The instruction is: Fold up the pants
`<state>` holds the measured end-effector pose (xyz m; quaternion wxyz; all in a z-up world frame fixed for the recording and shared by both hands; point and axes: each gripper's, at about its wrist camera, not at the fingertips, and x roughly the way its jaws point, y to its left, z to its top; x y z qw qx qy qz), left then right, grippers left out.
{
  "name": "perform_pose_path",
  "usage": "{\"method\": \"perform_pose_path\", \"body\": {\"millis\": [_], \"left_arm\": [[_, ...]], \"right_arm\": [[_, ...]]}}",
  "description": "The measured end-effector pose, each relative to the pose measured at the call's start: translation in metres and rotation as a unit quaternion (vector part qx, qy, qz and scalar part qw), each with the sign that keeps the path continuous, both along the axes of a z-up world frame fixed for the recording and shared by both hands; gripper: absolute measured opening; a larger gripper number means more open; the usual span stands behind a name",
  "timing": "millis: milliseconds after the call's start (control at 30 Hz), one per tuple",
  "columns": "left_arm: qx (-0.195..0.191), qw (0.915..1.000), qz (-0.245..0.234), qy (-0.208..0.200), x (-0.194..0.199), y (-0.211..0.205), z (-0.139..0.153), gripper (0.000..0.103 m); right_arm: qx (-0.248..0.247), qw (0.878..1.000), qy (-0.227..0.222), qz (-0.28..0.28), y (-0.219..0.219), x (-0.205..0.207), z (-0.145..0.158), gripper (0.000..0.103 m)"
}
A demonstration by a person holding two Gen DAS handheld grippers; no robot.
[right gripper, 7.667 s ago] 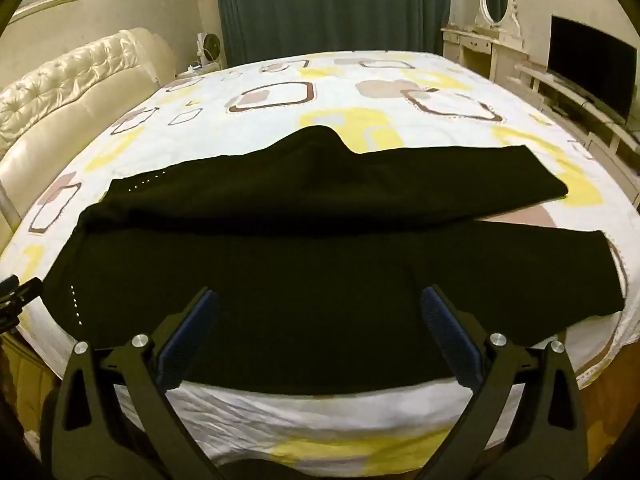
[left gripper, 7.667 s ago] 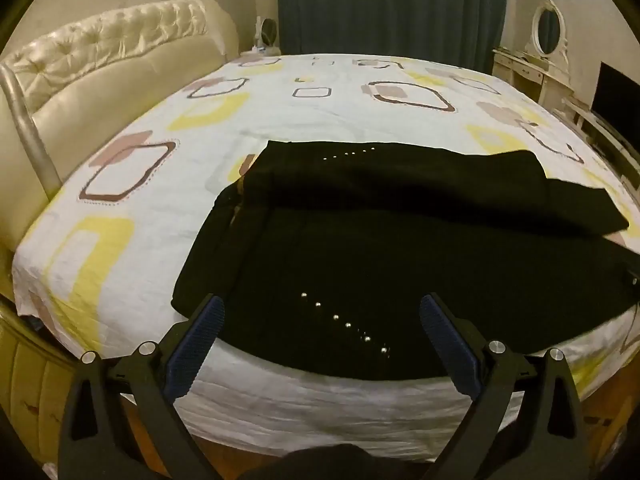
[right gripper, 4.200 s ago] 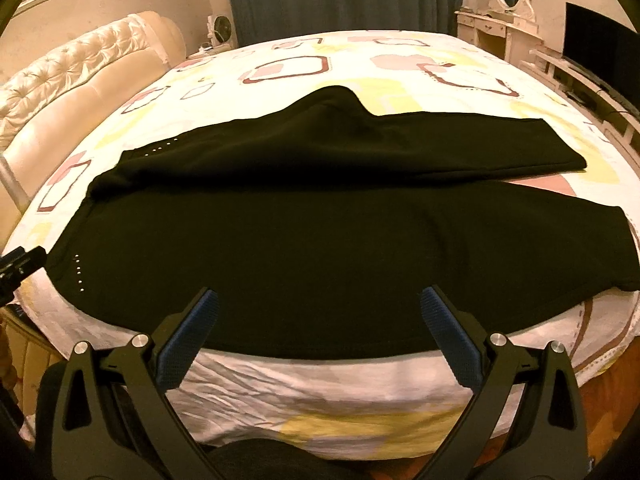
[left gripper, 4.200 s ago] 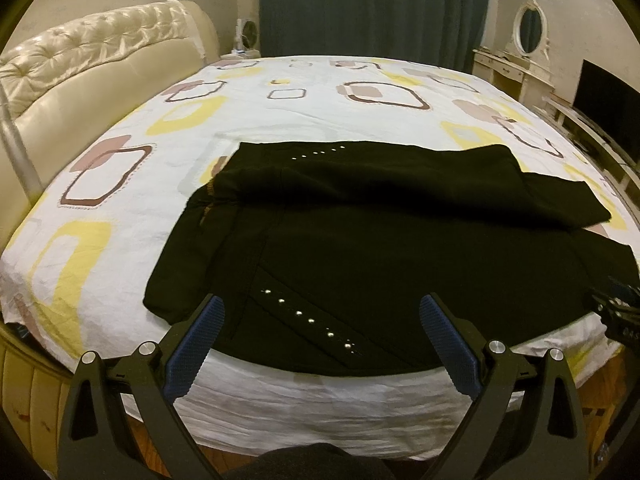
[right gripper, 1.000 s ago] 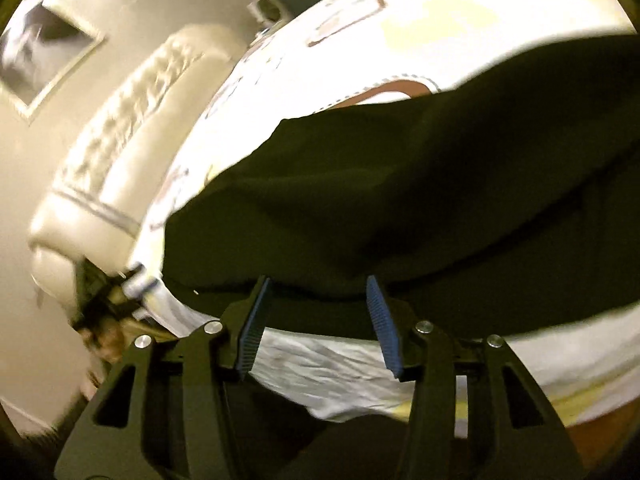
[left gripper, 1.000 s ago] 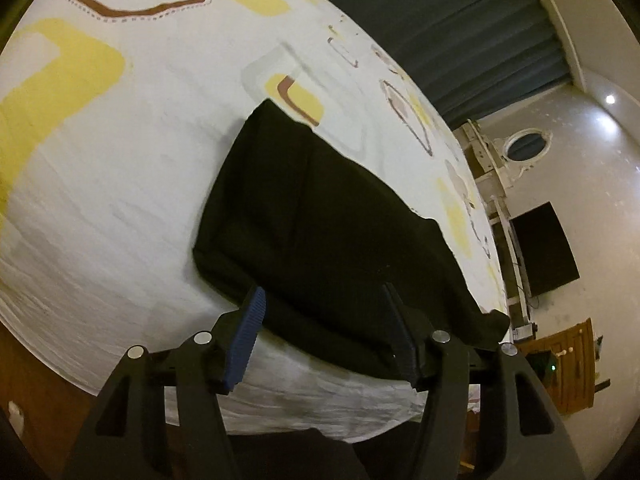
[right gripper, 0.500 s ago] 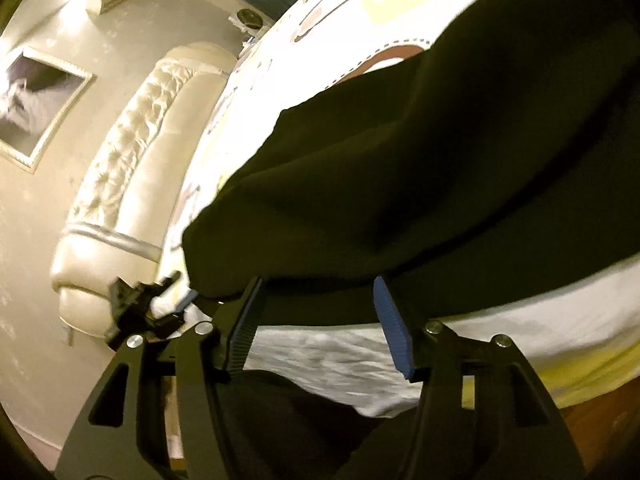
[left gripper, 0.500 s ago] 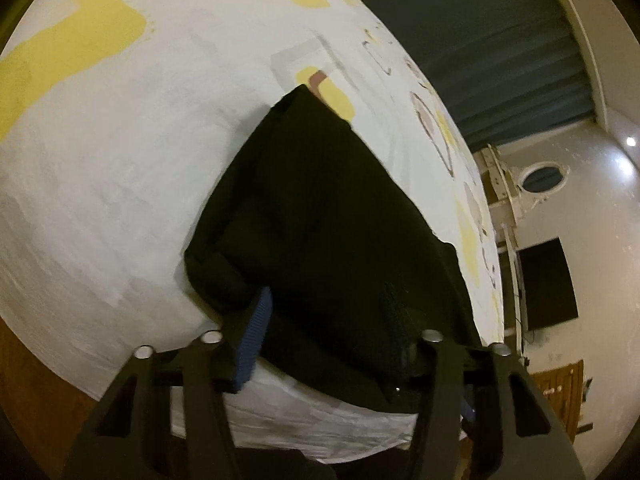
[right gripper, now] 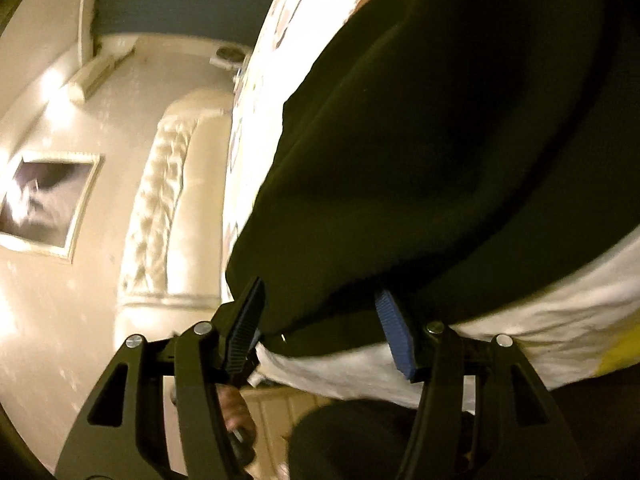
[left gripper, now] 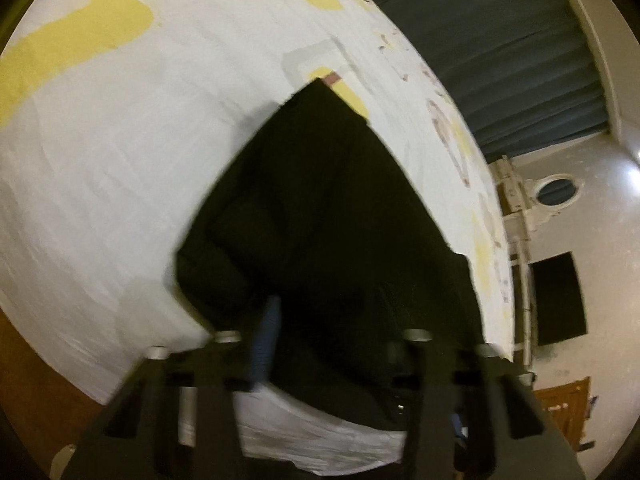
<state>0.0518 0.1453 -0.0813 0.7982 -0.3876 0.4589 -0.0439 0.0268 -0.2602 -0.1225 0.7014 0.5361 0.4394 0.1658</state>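
Note:
The black pants (left gripper: 328, 208) lie folded lengthwise on the patterned bed sheet (left gripper: 120, 160), one end close to the bed's near edge. My left gripper (left gripper: 328, 304) is at that end and its jaws are closing. Dark cloth fills the gap between them; one blue pad (left gripper: 266, 344) shows and the other is lost in the fabric. In the right wrist view the picture is rolled, and the pants (right gripper: 440, 140) hang over the bed's edge. My right gripper (right gripper: 320, 288) straddles their lower hem. Its jaws are closing slightly, but the pads (right gripper: 394, 336) stand apart from the cloth.
A tufted cream headboard (right gripper: 160, 208) and a framed picture (right gripper: 44, 204) are at the left. Dark curtains (left gripper: 500, 60), a white dresser with an oval mirror (left gripper: 556, 192) and a black screen (left gripper: 560, 300) stand beyond the bed. Wooden floor (left gripper: 40, 380) shows below the sheet.
The left jaws have narrowed onto the end of the pants, which bunches up there. The right gripper has rolled and come down closer to the hem.

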Motion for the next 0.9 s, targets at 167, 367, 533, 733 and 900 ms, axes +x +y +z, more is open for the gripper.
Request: {"method": "perform_pose_path", "body": {"millis": [167, 367, 533, 733, 900], "left_arm": [[-0.014, 0.9996, 0.020, 0.013, -0.010, 0.014, 0.000, 0.007], [0.033, 0.9994, 0.003, 0.002, -0.030, 0.014, 0.009, 0.007], [0.026, 0.9996, -0.005, 0.006, -0.027, 0.017, -0.001, 0.007], [0.059, 0.9978, -0.029, 0.004, -0.030, 0.009, 0.013, 0.013], [0.101, 0.9937, -0.049, -0.003, -0.042, 0.002, 0.032, 0.025]], "right_arm": [[-0.021, 1.000, 0.010, 0.000, 0.007, 0.001, 0.000, 0.007], [-0.043, 0.999, -0.003, 0.021, 0.016, -0.021, 0.002, 0.007], [-0.033, 0.999, 0.004, 0.021, 0.013, -0.021, -0.015, 0.006], [-0.042, 0.998, 0.003, 0.049, -0.001, -0.028, 0.005, 0.024], [-0.099, 0.994, -0.023, 0.031, -0.065, -0.056, 0.043, 0.043]]}}
